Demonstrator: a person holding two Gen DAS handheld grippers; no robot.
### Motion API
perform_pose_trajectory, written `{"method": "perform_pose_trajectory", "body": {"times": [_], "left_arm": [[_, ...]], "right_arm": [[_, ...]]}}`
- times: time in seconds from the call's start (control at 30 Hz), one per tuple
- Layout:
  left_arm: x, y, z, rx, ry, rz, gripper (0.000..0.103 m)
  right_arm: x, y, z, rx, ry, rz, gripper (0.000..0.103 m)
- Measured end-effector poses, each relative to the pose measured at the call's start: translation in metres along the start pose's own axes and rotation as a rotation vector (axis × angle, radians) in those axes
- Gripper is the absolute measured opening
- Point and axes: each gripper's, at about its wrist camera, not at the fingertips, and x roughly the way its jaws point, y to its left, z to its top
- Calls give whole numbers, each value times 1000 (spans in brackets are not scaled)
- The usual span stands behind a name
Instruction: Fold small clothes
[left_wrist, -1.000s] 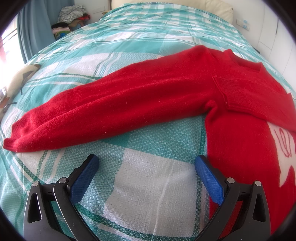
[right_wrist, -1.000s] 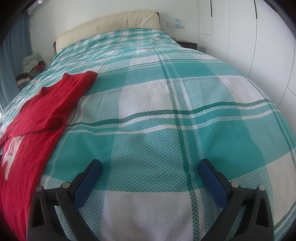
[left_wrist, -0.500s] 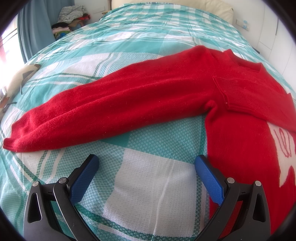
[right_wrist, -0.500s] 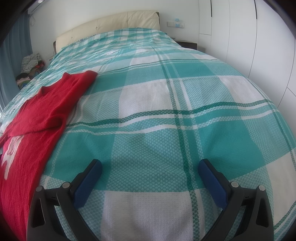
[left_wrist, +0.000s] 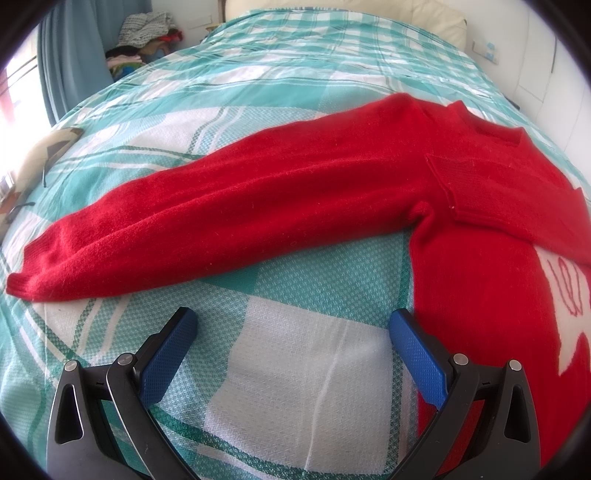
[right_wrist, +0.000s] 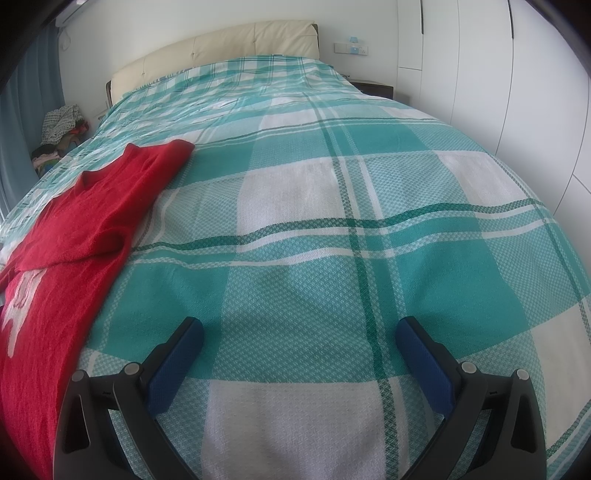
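Both my left gripper (left_wrist: 291, 325) and right gripper (right_wrist: 299, 334) gape wide, holding nothing, over the plaid bedspread (right_wrist: 332, 229); red sweater (left_wrist: 369, 192) lies flat, its hem possibly brushing my left gripper's right finger.

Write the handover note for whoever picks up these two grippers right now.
Left hand-held gripper: open, empty, over the bedspread just short of the red sweater.
Right hand-held gripper: open, empty, over bare bedspread, sweater off to its left.
Sweater lies flat on the bed, front up. One sleeve is already folded across the chest; the other sleeve is stretched out to the side.
Left to do: fold in the outstretched sleeve, then fold the body.
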Motion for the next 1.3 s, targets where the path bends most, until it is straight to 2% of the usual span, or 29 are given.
{"method": "perform_pose_trajectory", "body": {"times": [0.17,0.33,0.4,0.53,0.6,0.7,0.8,0.87,0.97,1.03,1.07,1.1,1.13,1.17,1.2,1.23,1.3], "left_arm": [[0,-1,1,-33,22,11,103],[-15,9,1,-122,124,-28,102],[-42,19,1,-135,76,-32,102],[-113,68,16,-153,-147,-24,103],[-128,111,31,-218,-171,-67,103],[-111,193,42,-428,-94,-115,103],[-79,262,30,-657,3,-136,102],[-55,281,21,-703,83,-131,101],[-28,277,10,-670,154,-140,97],[-19,268,11,-637,163,-173,89],[-14,264,12,-629,159,-174,82],[-12,263,14,-634,153,-174,66],[-8,263,14,-651,153,-180,34],[-3,263,13,-675,168,-188,12],[-2,266,13,-708,182,-196,5],[-6,265,16,-728,169,-199,3],[-27,248,39,-671,111,-194,3]], "right_arm": [[0,0,0,0,0,0,103],[0,0,0,0,0,0,103],[0,0,0,1,1,1,103],[1,0,0,1,2,1,103],[1,0,0,0,2,0,103],[3,0,-1,-3,5,-4,103],[5,0,-1,-6,8,-8,103],[5,0,-2,-6,8,-7,103],[5,0,-1,-6,8,-8,103],[5,0,-1,-7,8,-8,103],[5,0,-1,-7,8,-8,103],[5,0,-1,-6,8,-8,103],[5,0,-1,-6,8,-7,103],[5,0,-1,-6,8,-8,103],[5,0,-1,-6,8,-7,103],[5,0,-1,-6,8,-8,103],[5,0,-1,-7,8,-8,103]]}}
